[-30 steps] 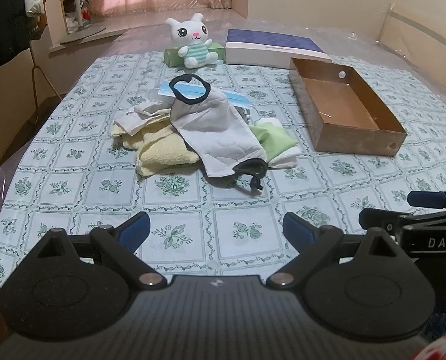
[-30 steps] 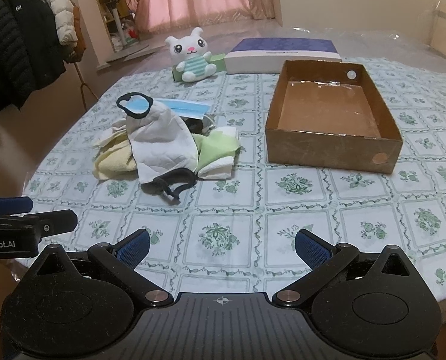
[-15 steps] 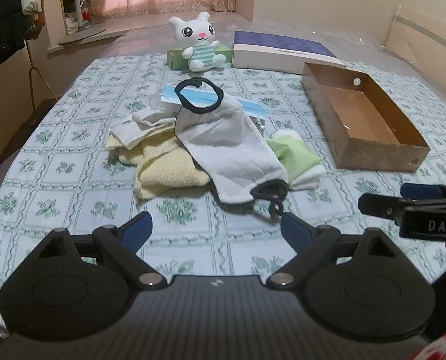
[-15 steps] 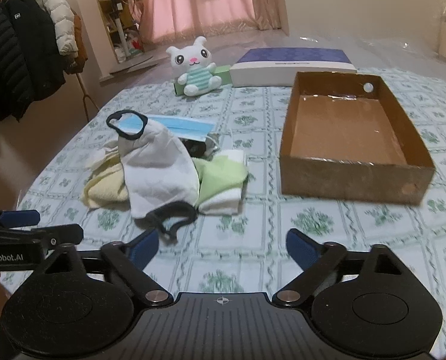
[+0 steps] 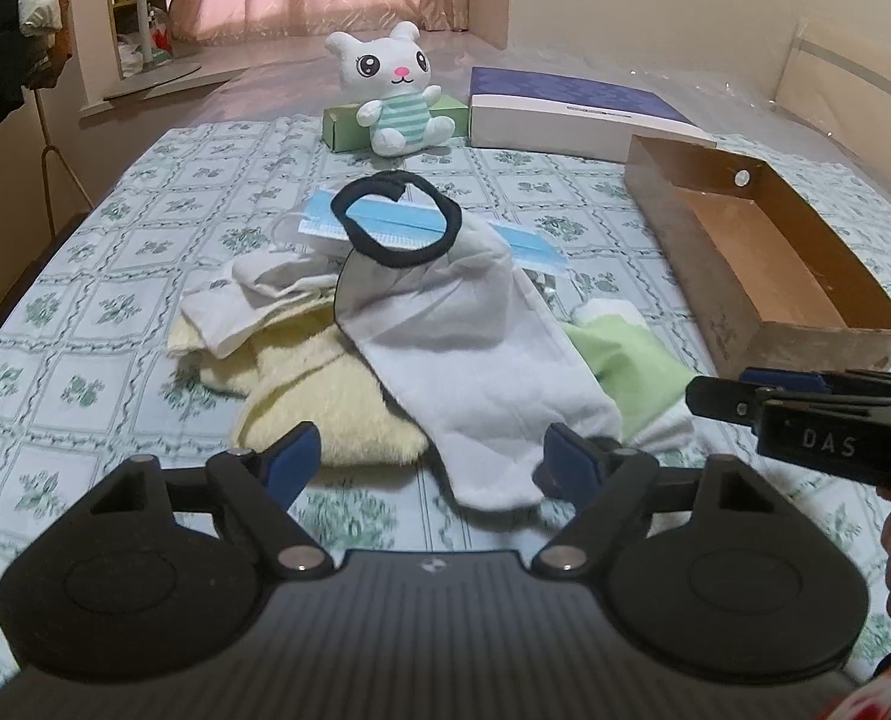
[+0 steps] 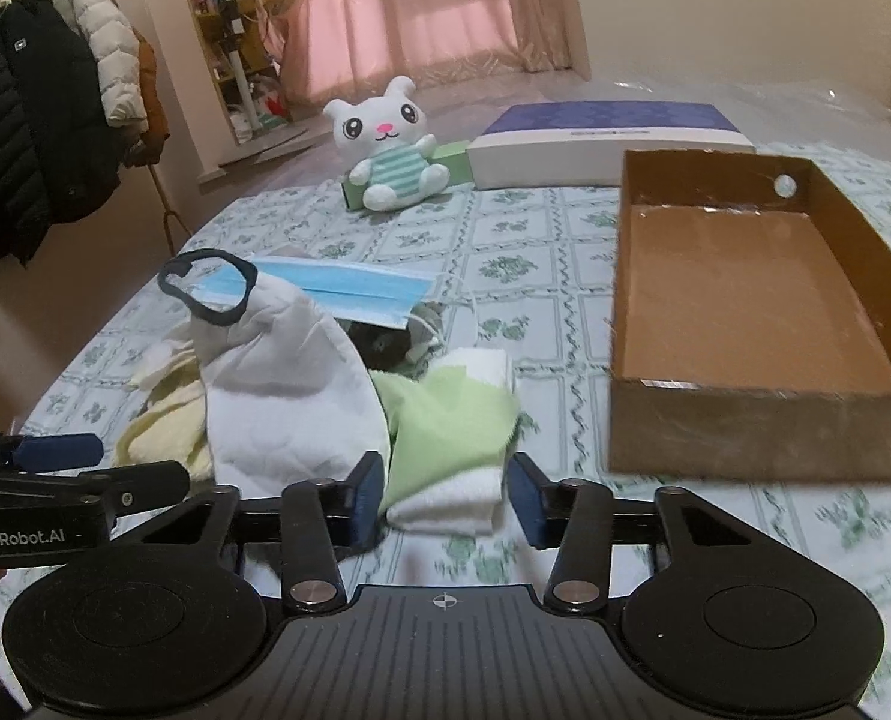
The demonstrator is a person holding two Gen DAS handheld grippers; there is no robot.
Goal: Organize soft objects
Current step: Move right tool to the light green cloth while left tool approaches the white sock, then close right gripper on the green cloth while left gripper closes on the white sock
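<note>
Hovering both grippers low over the pile of soft stuff on the tablecloth [image 5: 115, 252]. My left gripper [image 5: 436, 459] has just been closing a bit but it's still spread wide, with the near end of the white cloth mask [image 5: 463, 354] lying between its fingers, not pinched. My right gripper [image 6: 445, 501] has been closing too, and the white cuff of the green sock [image 6: 451, 426] sits between its pads with gaps on either side, so nothing's gripped yet. The yellow towel [image 5: 319, 384] is just ahead-left of my left gripper. The cardboard box [image 6: 739, 444] sits ahead-right of my right gripper.
</note>
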